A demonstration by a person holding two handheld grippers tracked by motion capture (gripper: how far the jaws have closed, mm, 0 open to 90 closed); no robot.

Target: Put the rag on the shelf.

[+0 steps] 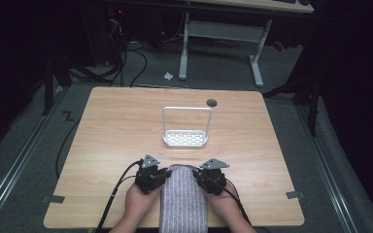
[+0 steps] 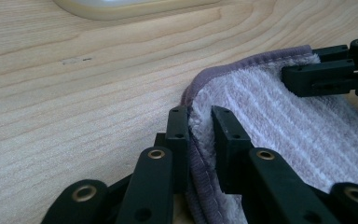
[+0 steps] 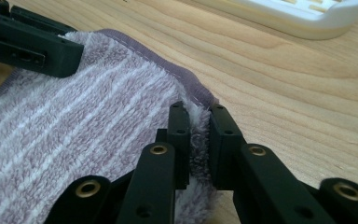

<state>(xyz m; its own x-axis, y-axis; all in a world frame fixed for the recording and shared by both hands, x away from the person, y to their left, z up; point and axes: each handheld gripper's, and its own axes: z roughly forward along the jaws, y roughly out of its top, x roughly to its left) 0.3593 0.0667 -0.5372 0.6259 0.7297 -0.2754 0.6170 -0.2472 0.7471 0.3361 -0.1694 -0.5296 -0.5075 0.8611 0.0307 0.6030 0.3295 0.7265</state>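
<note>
Both grippers pinch the far corners of a striped grey-lilac towel (image 1: 184, 200) — the left gripper (image 1: 150, 180) on its left corner, the right gripper (image 1: 212, 180) on its right. It lies at the near edge of the table (image 1: 116, 126), long axis running away from the person toward the white rack (image 1: 185, 138) beyond, roughly centred between the hands. Up close, the gripper views show each hem squeezed between jaws nearly closed — detail the high view lacks.
</note>
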